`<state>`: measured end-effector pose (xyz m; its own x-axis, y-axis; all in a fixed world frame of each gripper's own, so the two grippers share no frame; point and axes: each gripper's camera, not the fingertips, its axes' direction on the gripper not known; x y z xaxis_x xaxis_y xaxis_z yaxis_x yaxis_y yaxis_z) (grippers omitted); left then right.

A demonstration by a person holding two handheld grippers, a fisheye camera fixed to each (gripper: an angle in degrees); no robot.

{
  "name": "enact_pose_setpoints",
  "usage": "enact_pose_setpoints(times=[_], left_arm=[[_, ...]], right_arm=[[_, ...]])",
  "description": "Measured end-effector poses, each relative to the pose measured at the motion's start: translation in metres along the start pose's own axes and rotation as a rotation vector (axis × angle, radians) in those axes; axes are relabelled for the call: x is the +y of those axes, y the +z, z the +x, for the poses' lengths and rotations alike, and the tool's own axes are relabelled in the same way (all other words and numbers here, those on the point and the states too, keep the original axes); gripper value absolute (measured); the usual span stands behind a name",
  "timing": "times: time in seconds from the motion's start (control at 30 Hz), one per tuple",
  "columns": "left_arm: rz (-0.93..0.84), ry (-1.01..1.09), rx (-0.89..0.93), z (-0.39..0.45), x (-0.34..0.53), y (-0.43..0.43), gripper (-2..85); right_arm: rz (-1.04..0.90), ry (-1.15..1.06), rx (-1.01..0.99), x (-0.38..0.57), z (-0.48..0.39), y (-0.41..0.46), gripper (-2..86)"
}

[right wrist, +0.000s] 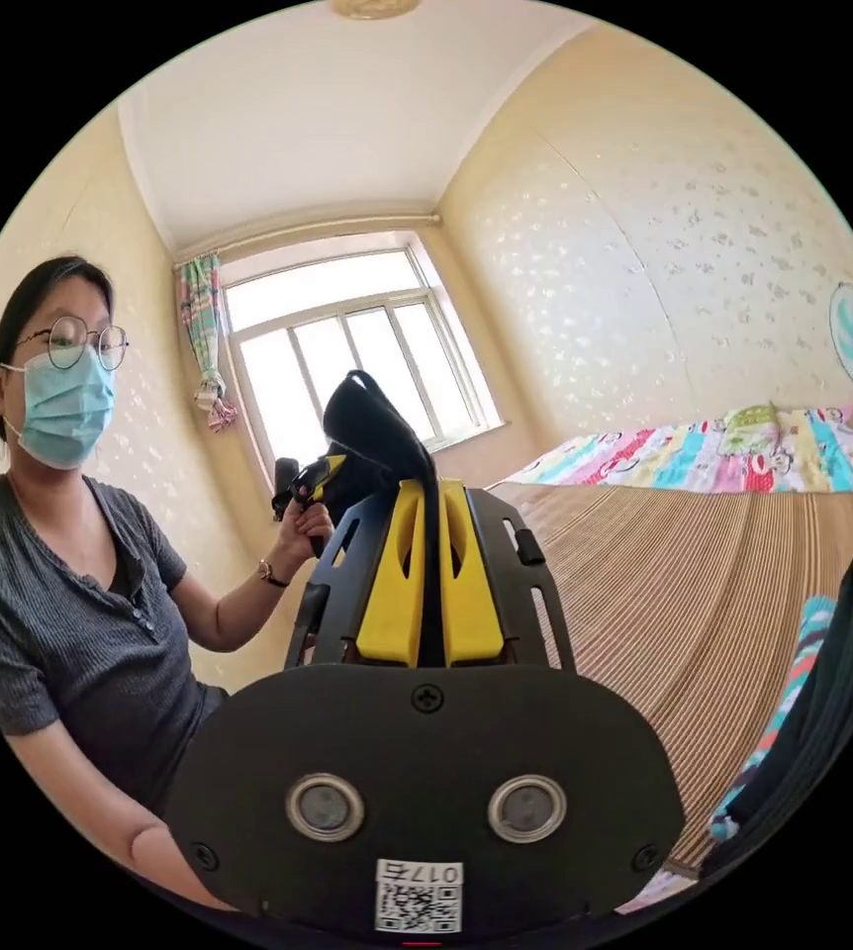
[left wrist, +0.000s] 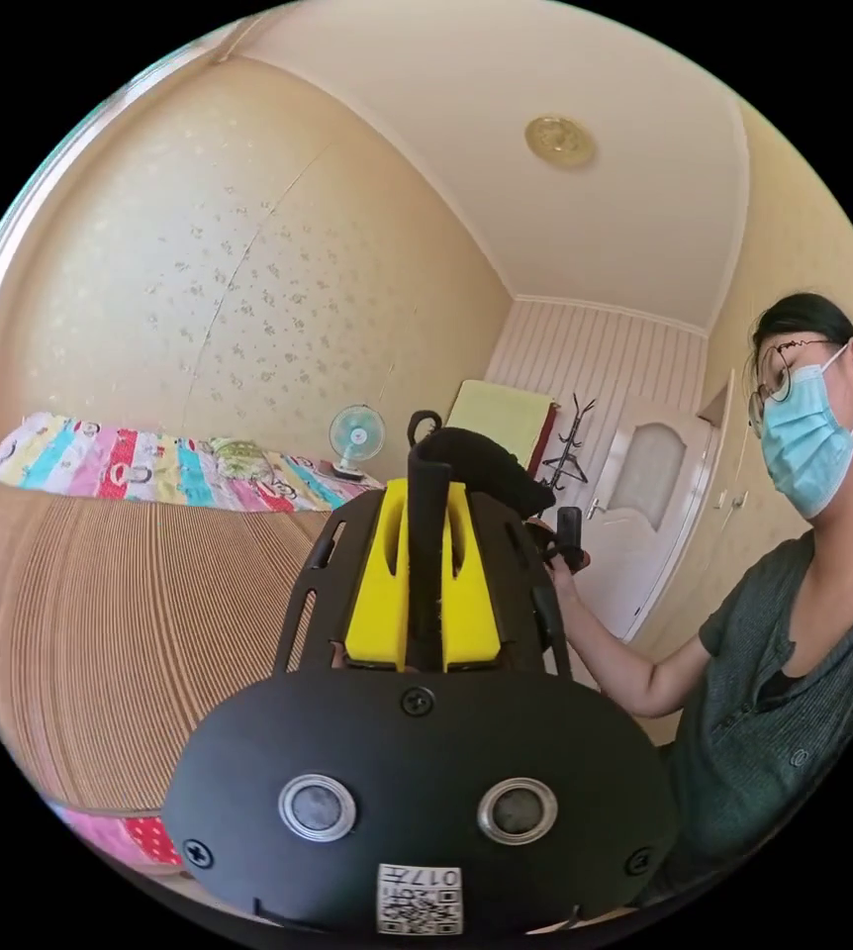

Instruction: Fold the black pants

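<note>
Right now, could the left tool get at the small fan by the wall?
Probably not yet. The left tool is shut on a fold of the black pants, held up in the air, and the fan stands across the bed's striped mat, past the colourful sheet.

A bed carries a striped brown mat, with a colourful patterned sheet at its far end.

Both fisheye views are looking up along their own yellow-jawed grippers from close range. The left gripper view is facing the white panelled door; the right gripper view is facing the bright window. Both are sharing the brown striped bed mat.
</note>
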<state>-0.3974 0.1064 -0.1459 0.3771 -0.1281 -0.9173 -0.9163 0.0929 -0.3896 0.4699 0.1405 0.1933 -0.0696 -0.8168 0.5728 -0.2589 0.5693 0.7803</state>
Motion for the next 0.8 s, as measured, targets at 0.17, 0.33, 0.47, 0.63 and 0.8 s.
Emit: enact_pose_setpoints(times=[0.17, 0.33, 0.47, 0.63, 0.8], left_arm=[[-0.102, 0.216, -0.091, 0.063, -0.149, -0.044, 4.8], [-0.162, 0.496, -0.556, 0.175, -0.264, -0.06, 5.1], [0.125, 0.596, -0.739, 0.26, -0.322, -0.091, 4.9], [0.425, 0.656, -0.782, 0.313, -0.344, -0.122, 5.0], [0.407, 0.608, -0.658, 0.288, -0.304, -0.126, 4.7]], right_arm=[[0.022, -0.257, 0.135, -0.147, -0.099, -0.021, 2.7], [-0.097, -0.441, 0.316, -0.273, -0.208, -0.025, 2.5], [0.014, -0.485, 0.385, -0.317, -0.255, -0.05, 2.5], [0.165, -0.53, 0.258, -0.34, -0.291, -0.092, 2.6], [0.114, -0.542, 0.364, -0.302, -0.281, -0.074, 2.6]])
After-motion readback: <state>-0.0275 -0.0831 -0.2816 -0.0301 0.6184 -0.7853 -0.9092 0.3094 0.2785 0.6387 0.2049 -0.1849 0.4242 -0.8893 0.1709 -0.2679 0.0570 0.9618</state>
